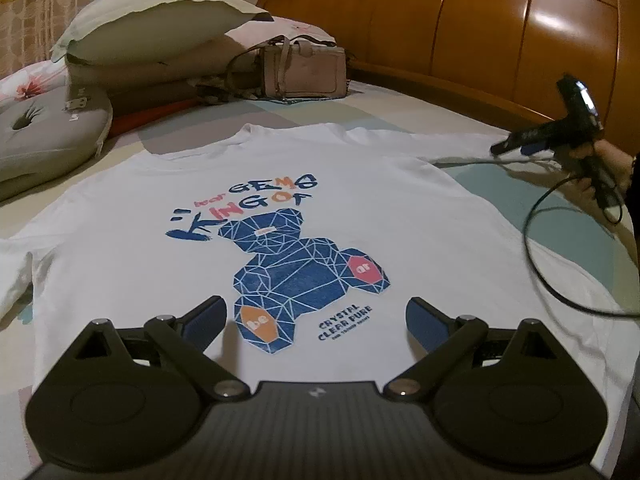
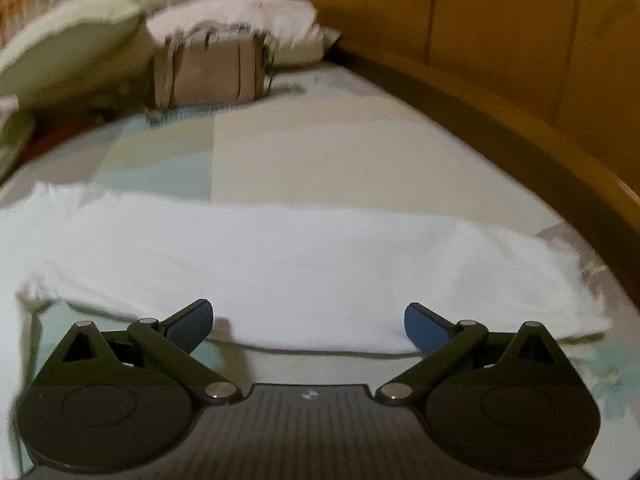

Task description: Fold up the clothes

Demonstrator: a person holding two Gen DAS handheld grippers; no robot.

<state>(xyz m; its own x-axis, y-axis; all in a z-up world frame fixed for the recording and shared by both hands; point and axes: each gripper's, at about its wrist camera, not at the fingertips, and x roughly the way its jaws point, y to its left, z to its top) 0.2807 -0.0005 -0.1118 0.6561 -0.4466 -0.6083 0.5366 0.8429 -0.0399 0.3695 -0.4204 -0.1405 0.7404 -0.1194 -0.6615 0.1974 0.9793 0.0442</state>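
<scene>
White T-shirt (image 1: 280, 184) flat on bed (image 2: 320, 152), print up. Left gripper (image 1: 316, 316) over hem, right gripper (image 2: 309, 322) at sleeve (image 2: 320, 272); both jaws apart.

White t-shirt (image 1: 280, 184) with the blue bear print is spread flat on the bed (image 1: 400, 108), front up. Left claw (image 1: 316, 316) hovers wide open over its lower hem. Right claw (image 1: 516, 146) sits at the shirt's far sleeve; handbag (image 1: 302, 70) and pillows (image 1: 152, 20) beyond the collar.
</scene>
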